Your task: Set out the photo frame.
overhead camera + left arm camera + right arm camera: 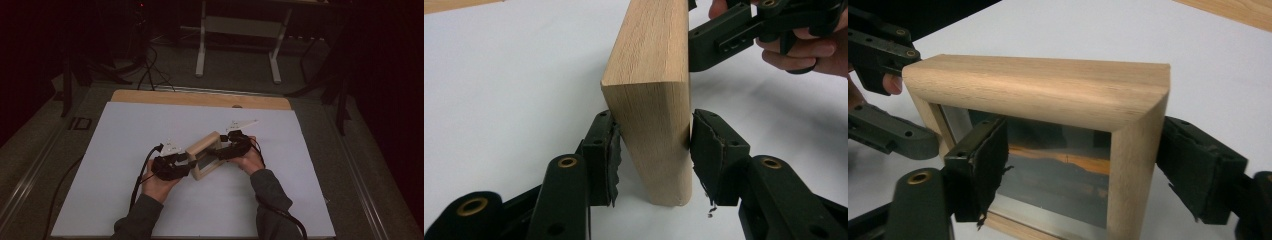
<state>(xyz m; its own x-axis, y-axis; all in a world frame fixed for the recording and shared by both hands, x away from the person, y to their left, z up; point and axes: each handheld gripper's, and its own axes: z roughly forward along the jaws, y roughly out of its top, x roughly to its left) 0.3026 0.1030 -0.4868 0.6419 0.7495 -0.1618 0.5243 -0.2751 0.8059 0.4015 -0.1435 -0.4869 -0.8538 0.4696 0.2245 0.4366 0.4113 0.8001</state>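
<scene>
Pale wood forms the frame (pixel 204 156), a deep box-like picture frame with a dark glossy pane, standing on edge at the centre of the high view on the white sheet (pixel 125 150) that covers the table (pixel 200 98). It runs diagonally from lower left to upper right of that view, between the two hand-held tools.

The left gripper (pixel 181 162), at lower left of centre in the high view, straddles the near end of the frame. In the left gripper view (pixel 651 157) the wooden edge rises between the jaws at centre frame; the right pad (pixel 704 150) sits against the wood and the left pad (pixel 611 152) sits just beside it, at most grazing it near the top. A firm clamp is not evident, so the jaws read as parted around the frame's end.

The right gripper (pixel 223 151) approaches from upper right of centre. In the right gripper view (pixel 1083 170) one jaw stands inside the frame opening in front of the pane, at lower left, and the other outside the right-hand wooden upright, at lower right. The inner pad (pixel 990 165) stands clear of the upright; the jaws are spread, not pinching.
</scene>
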